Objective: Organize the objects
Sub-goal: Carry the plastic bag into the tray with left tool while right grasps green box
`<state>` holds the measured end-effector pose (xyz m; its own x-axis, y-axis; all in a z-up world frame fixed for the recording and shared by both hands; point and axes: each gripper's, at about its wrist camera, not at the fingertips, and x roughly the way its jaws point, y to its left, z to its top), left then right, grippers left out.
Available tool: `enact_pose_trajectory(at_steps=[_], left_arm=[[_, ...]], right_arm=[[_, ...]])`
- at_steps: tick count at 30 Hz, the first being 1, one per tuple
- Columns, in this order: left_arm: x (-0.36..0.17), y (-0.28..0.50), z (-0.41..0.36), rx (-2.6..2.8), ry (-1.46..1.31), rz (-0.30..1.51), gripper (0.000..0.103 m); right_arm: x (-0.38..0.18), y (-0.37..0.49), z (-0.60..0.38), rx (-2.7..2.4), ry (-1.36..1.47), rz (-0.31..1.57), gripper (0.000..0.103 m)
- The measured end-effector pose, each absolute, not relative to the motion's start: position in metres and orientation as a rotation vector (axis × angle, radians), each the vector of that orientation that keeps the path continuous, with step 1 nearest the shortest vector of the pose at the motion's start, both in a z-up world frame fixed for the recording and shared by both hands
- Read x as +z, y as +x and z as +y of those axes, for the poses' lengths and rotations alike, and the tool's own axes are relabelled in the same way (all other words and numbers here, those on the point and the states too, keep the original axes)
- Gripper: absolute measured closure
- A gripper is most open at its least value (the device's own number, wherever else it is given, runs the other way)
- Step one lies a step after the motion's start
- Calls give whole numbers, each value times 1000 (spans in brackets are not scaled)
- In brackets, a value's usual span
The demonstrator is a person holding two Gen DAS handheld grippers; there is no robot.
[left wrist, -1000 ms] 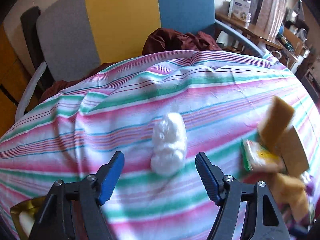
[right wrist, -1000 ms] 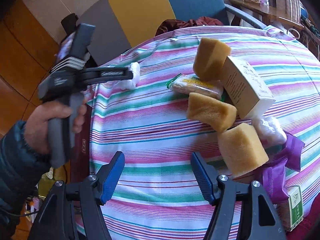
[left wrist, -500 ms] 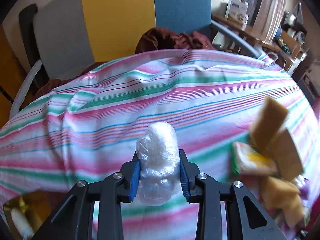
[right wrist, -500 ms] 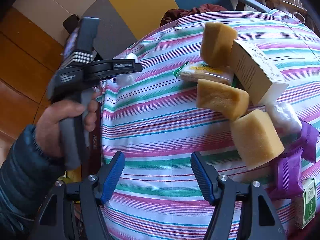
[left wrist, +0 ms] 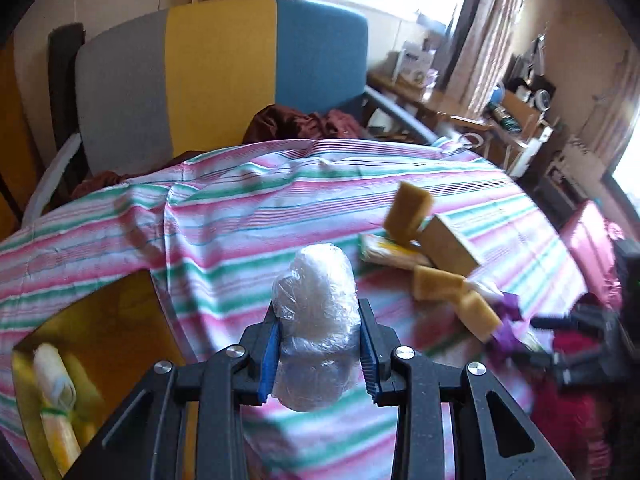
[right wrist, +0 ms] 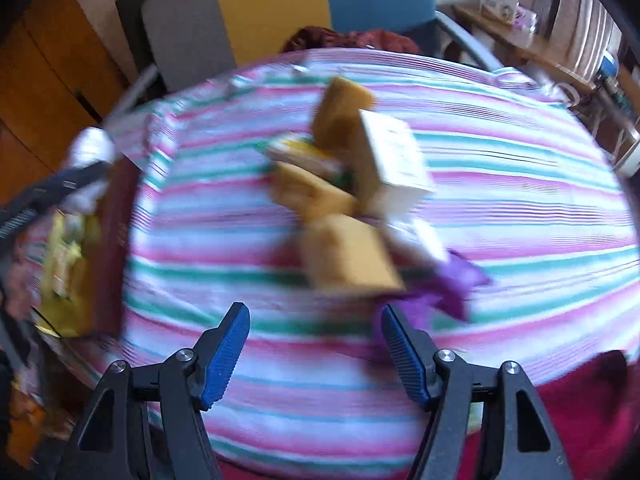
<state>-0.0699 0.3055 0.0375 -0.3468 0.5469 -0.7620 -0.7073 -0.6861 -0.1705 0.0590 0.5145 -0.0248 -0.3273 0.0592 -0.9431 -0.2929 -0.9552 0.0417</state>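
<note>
My left gripper (left wrist: 318, 318) is shut on a white bundle wrapped in clear plastic (left wrist: 316, 280), held in the air above the striped cloth near the table's left edge. In the right wrist view the same bundle (right wrist: 90, 148) shows at the far left, blurred. My right gripper (right wrist: 315, 314) stands open over the cloth with nothing between its fingers. Just beyond it lies a yellow sponge (right wrist: 352, 256). Behind that sit another sponge (right wrist: 312, 194), a snack packet (right wrist: 304, 156), a cardboard box (right wrist: 394, 156) and a leaning sponge (right wrist: 344, 108).
A yellow open container (left wrist: 100, 320) with rolled items (left wrist: 52, 380) stands below the table's left edge. A purple wrapper (right wrist: 460, 280) lies right of the sponges. A chair with grey, yellow and blue panels (left wrist: 220, 72) stands behind the striped table (left wrist: 280, 200).
My left gripper closed on the white bundle, then lifted it off the cloth and drew back toward the table's left edge. My right gripper stayed open and moved in toward the pile.
</note>
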Motion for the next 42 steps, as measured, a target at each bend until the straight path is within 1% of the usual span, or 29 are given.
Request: enact_pose_trajectory(at_steps=[6,10,11,13,14,17,18,21,24,29,32,37,42], left_arm=[[41,-52,262,2063,-1063,185,68],[39,-48,230,2083,-1072,162,68],[38,-47,220,2092,-1076,151,68],[35,-48,202,2111,-1085,129,68],[34,-48,191,2125,-1090,116,68],[30,-50,157,2169,-1118,68,68],[29,-52,144,2190,-1127,52,68],[23,-54,107,2252,-1162,20,68],[15,-54,65,2334,-1203,-5,68],[-2,-53,-1,2465,-1282,-88,68],[-12,-49,-20,2493,-1313,-109,68],[-24,-49,-16,2467,-1335,-79,68],[-36,-40,7,2405,-1356,66,68]], right_arm=[[-57,80,547,2107,-1901,171,34],[-82,77,559,1962,-1980,114,37],[-85,76,561,1945,-1990,108,39],[-92,74,562,1921,-2021,108,48],[-95,73,562,1906,-2030,95,50],[-104,73,562,1882,-2037,78,60],[-107,73,562,1883,-2030,74,69],[-108,77,559,1892,-1999,17,69],[-106,85,561,1890,-1969,14,69],[-89,101,572,1919,-1846,90,72],[-75,110,576,1949,-1757,134,73],[-48,122,573,2009,-1625,143,73],[-11,121,555,2105,-1490,131,73]])
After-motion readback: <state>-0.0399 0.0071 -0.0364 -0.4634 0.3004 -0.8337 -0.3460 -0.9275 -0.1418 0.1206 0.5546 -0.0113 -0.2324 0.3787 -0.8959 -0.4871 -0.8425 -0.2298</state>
